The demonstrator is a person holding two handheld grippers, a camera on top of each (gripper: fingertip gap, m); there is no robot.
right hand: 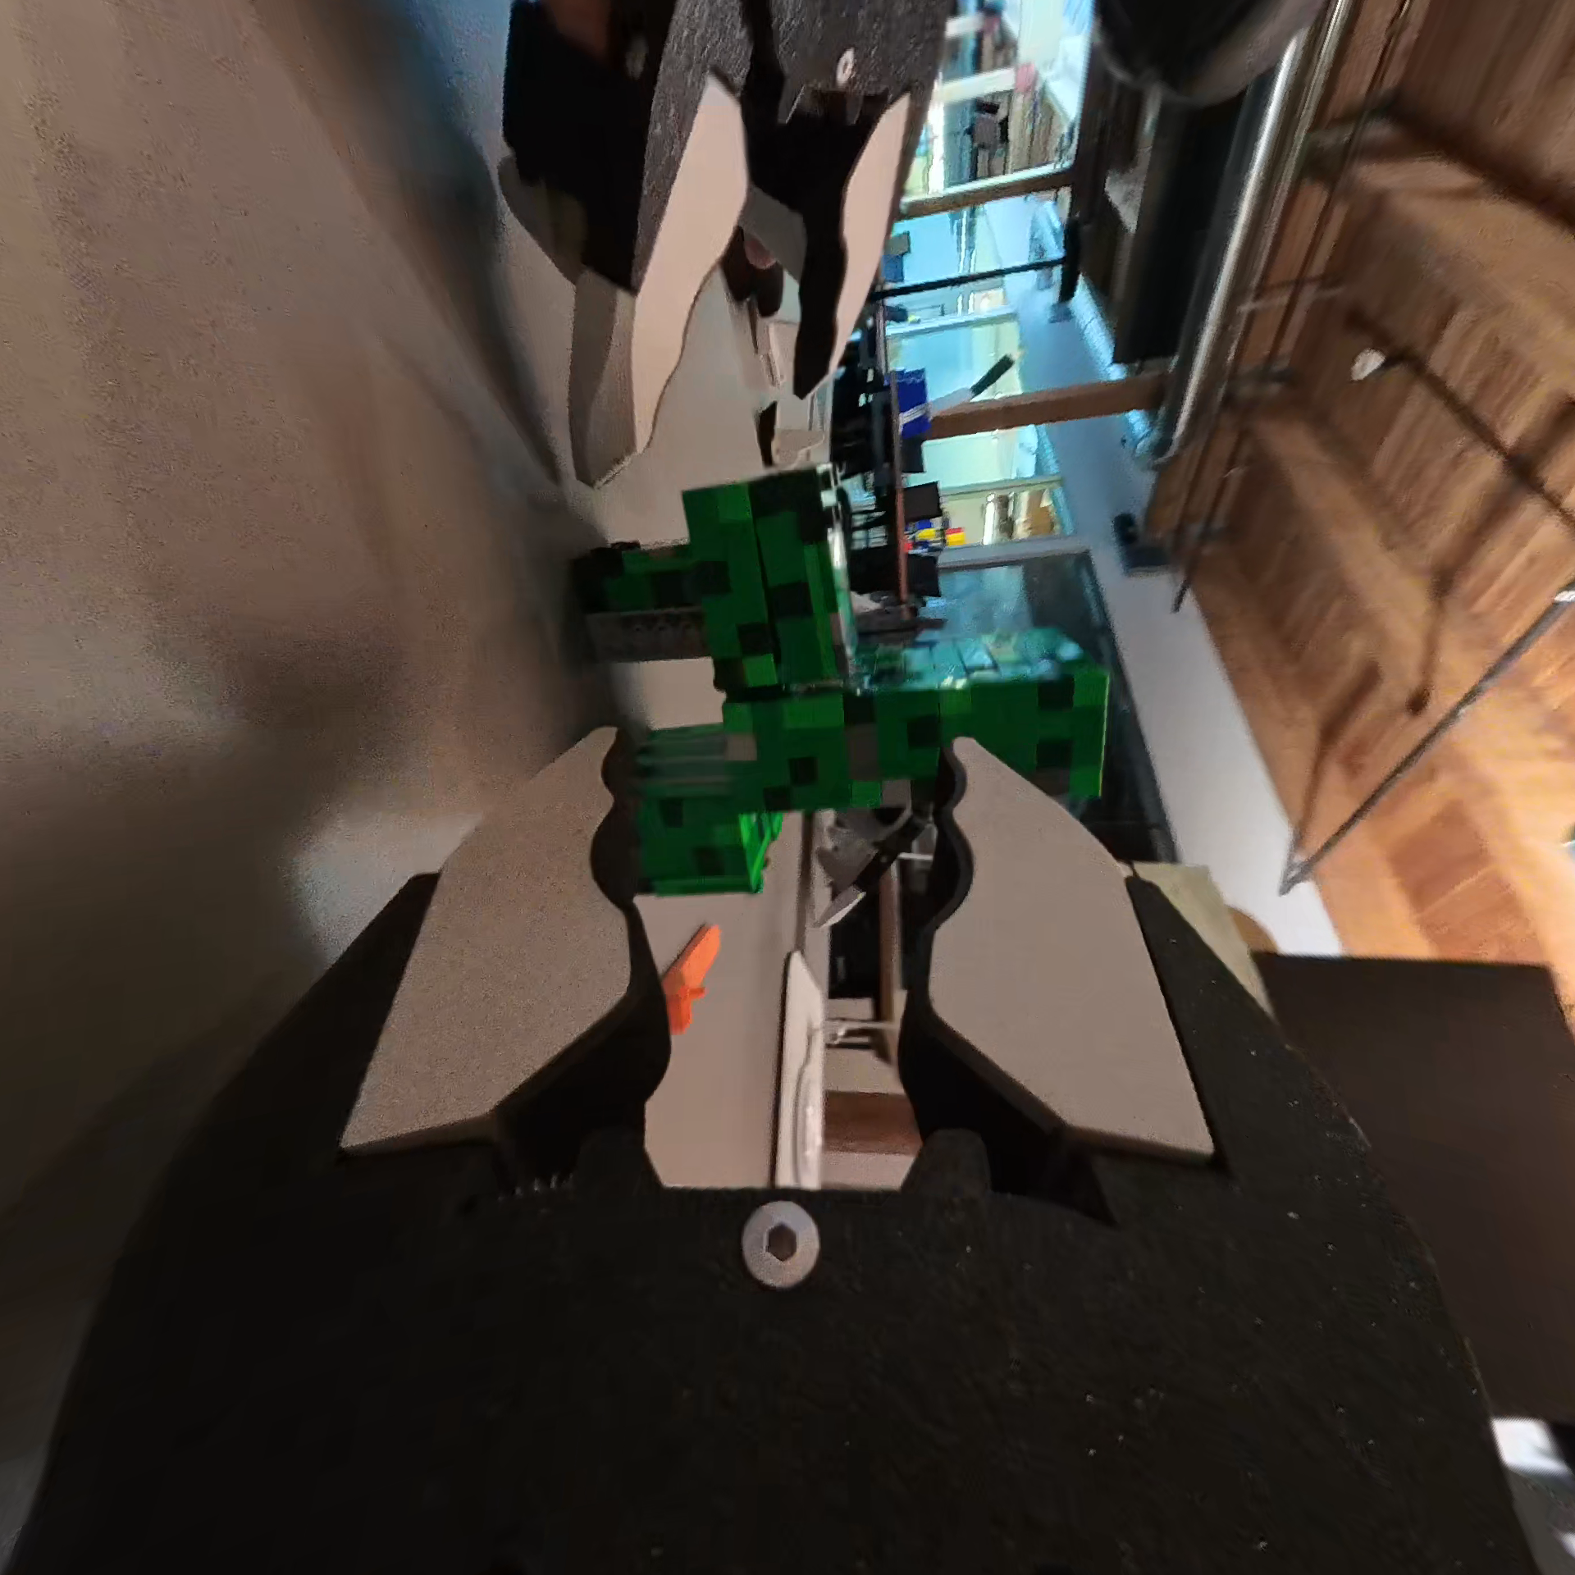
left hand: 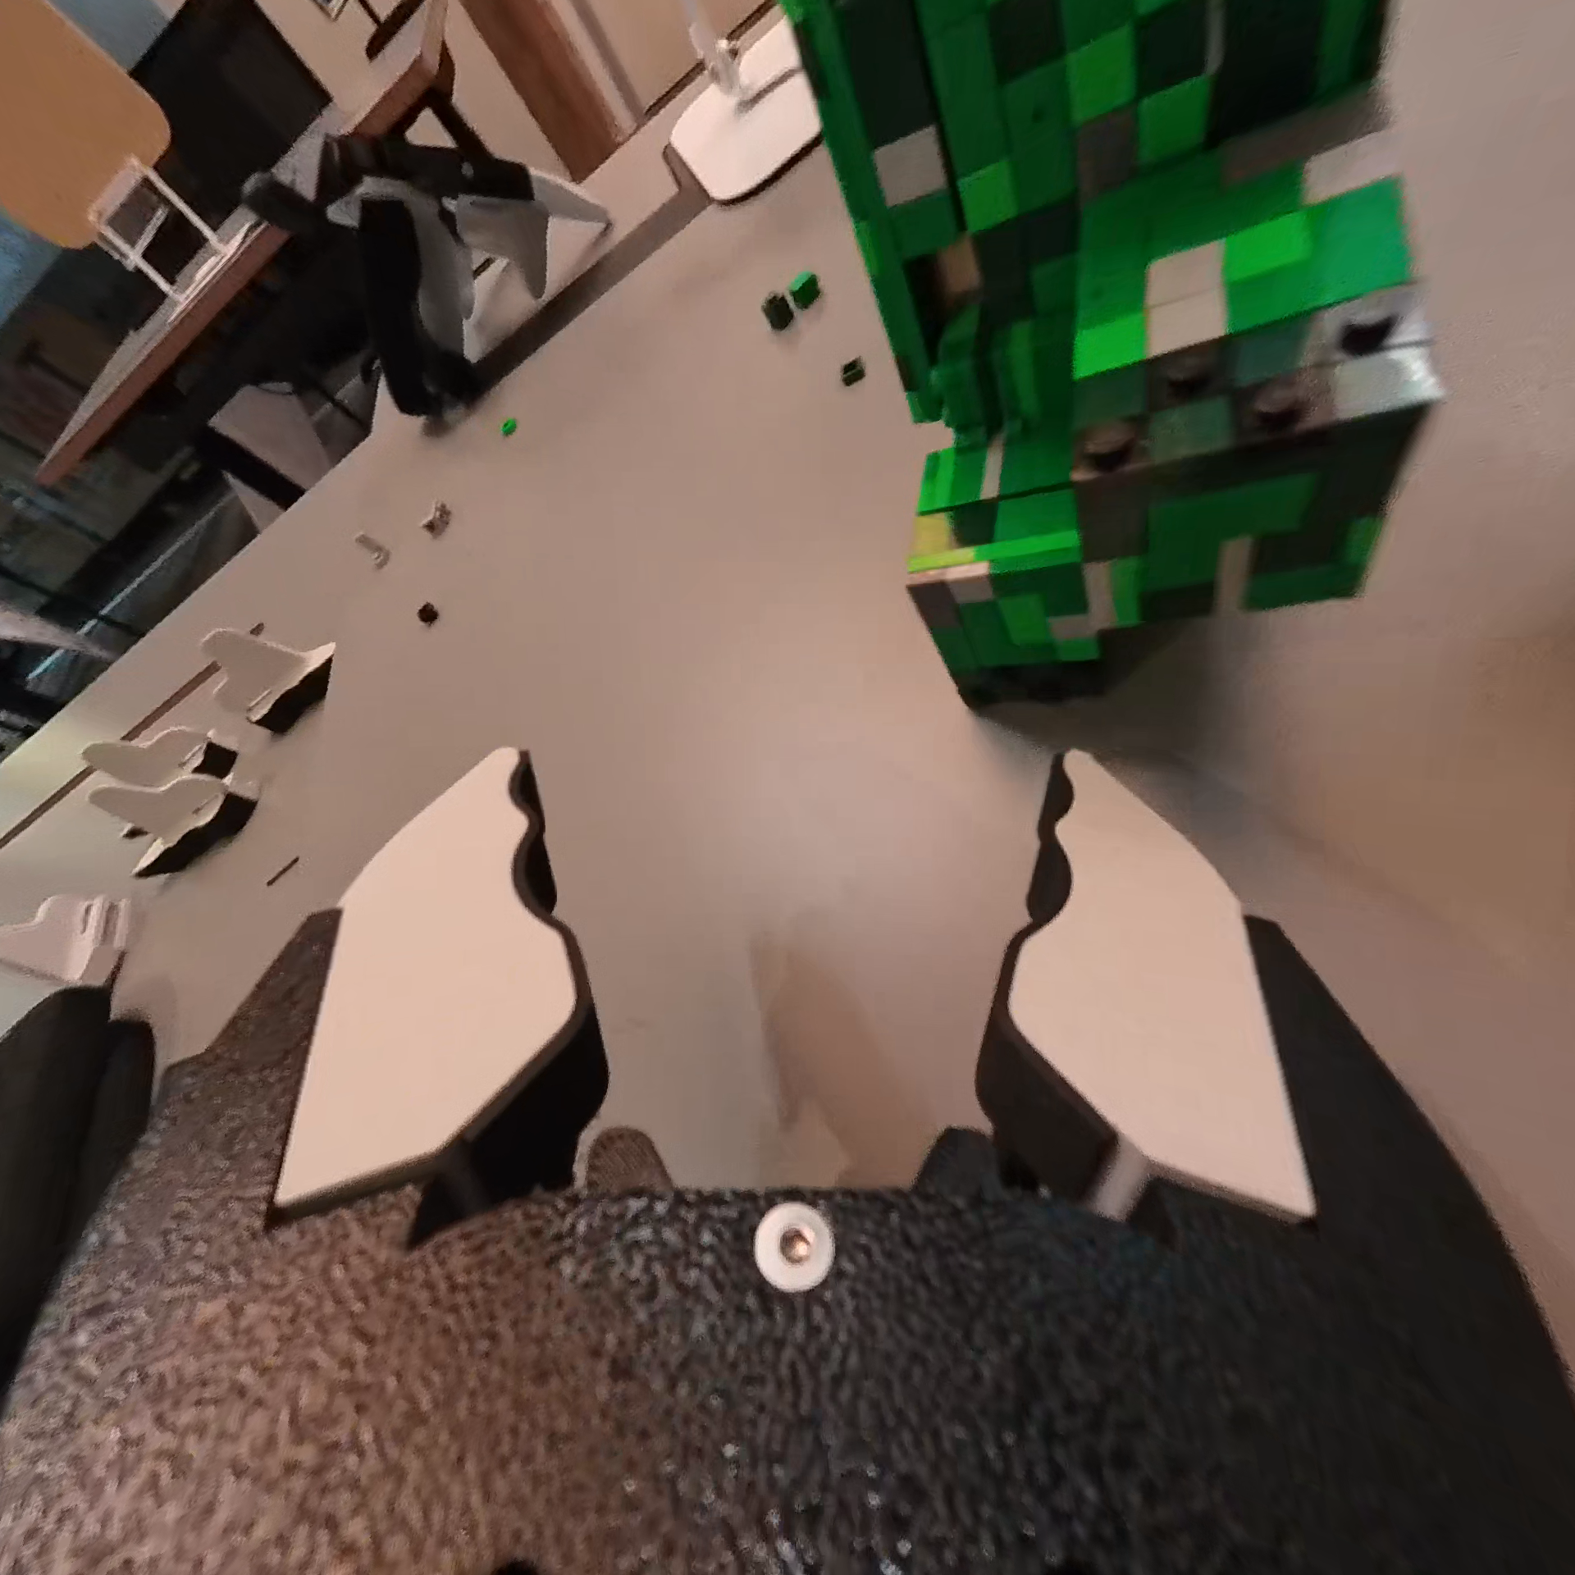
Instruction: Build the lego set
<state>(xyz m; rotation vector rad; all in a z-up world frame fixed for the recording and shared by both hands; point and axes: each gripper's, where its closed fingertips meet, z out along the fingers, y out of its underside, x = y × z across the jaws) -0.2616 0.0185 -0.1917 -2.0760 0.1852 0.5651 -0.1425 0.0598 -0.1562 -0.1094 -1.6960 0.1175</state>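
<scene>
Model: green pixel-block lego figure (right hand: 818,733), upright on pale table (left hand: 682,682); studs bare on one leg block, unfinished by the look.
Handling: likely light, rigid, brittle at stud joints; smooth tiled faces probably slippery; best squeezed across flat body sides, not legs.
Right gripper (right hand: 780,793): jaws apart around the lower body; contact unclear through blur.
Left gripper (left hand: 788,818): wide, empty, beside the model.
Loose pieces (left hand: 793,298): scattered farther off.
Writing: none legible.
</scene>
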